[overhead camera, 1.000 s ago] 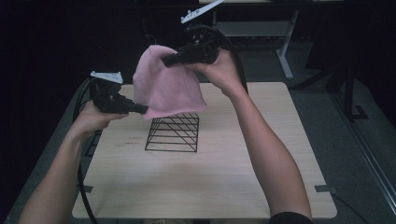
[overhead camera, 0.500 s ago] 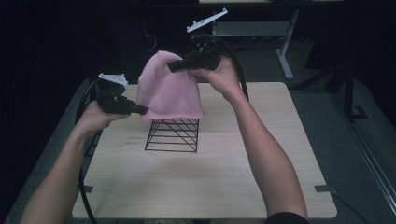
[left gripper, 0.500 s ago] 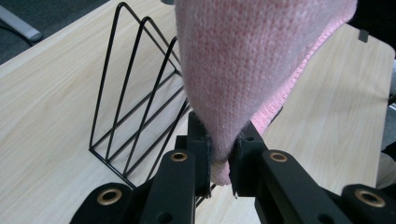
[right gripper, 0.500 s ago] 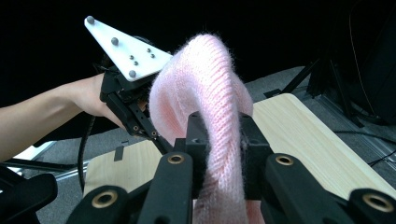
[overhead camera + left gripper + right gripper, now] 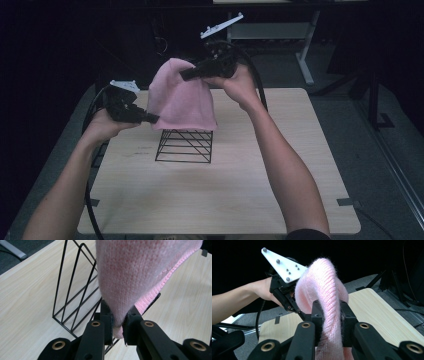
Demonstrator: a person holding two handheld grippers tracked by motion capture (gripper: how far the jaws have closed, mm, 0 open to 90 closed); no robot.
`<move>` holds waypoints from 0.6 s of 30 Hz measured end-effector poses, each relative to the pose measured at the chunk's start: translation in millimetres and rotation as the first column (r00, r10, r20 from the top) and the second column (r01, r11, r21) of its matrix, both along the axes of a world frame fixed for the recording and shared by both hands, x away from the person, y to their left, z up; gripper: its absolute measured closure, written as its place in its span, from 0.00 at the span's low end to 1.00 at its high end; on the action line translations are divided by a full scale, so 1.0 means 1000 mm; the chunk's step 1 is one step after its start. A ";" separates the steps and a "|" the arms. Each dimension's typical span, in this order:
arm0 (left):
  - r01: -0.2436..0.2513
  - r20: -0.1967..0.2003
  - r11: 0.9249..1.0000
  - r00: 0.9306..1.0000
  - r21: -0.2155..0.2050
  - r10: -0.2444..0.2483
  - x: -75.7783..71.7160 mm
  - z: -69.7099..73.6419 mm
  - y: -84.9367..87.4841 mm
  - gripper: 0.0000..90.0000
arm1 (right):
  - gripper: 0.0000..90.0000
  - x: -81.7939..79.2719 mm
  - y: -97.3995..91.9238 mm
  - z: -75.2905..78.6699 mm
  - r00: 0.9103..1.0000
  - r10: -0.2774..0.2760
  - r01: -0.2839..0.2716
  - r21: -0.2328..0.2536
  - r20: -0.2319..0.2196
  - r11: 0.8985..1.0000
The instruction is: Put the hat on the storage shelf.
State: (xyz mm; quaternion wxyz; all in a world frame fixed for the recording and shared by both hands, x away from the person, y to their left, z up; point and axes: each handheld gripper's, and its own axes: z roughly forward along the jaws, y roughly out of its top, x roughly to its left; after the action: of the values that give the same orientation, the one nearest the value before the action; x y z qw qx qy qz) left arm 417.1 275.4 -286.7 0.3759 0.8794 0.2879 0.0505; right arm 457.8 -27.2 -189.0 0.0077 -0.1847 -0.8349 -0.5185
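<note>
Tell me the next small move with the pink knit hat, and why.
Probably lower it a little further over the black wire rack. Both the left gripper and the right gripper are clamped on the pink knit hat, whose hem hangs at the rack's top, not yet draped.

A knitted hat is hanging over a wire rack, its lower edge lying across the rack's top. The rack is standing on the table, toward the far left of the middle. The left gripper is gripping the hat's left lower edge, while the right gripper is pinching its upper right side, higher and farther back
</note>
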 end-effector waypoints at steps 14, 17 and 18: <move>-0.005 0.000 0.999 1.000 0.033 0.005 0.000 -0.008 -0.002 0.90 | 0.86 0.000 -0.001 -0.009 1.000 0.013 -0.013 -0.006 -0.009 1.000; -0.002 -0.004 0.999 1.000 0.036 0.003 0.000 -0.010 -0.002 0.90 | 0.86 0.000 0.000 -0.011 1.000 0.013 -0.013 -0.013 -0.008 1.000; -0.002 -0.003 0.999 1.000 0.038 0.002 0.000 -0.011 -0.002 0.90 | 0.86 0.000 0.000 -0.013 1.000 0.014 -0.014 -0.010 -0.011 1.000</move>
State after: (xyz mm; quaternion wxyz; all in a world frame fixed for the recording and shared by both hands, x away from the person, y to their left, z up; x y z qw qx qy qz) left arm 417.0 273.3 -298.0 0.3588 0.8861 0.2881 0.0550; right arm 457.7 -27.3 -201.5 0.0150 -0.1818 -0.8386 -0.5132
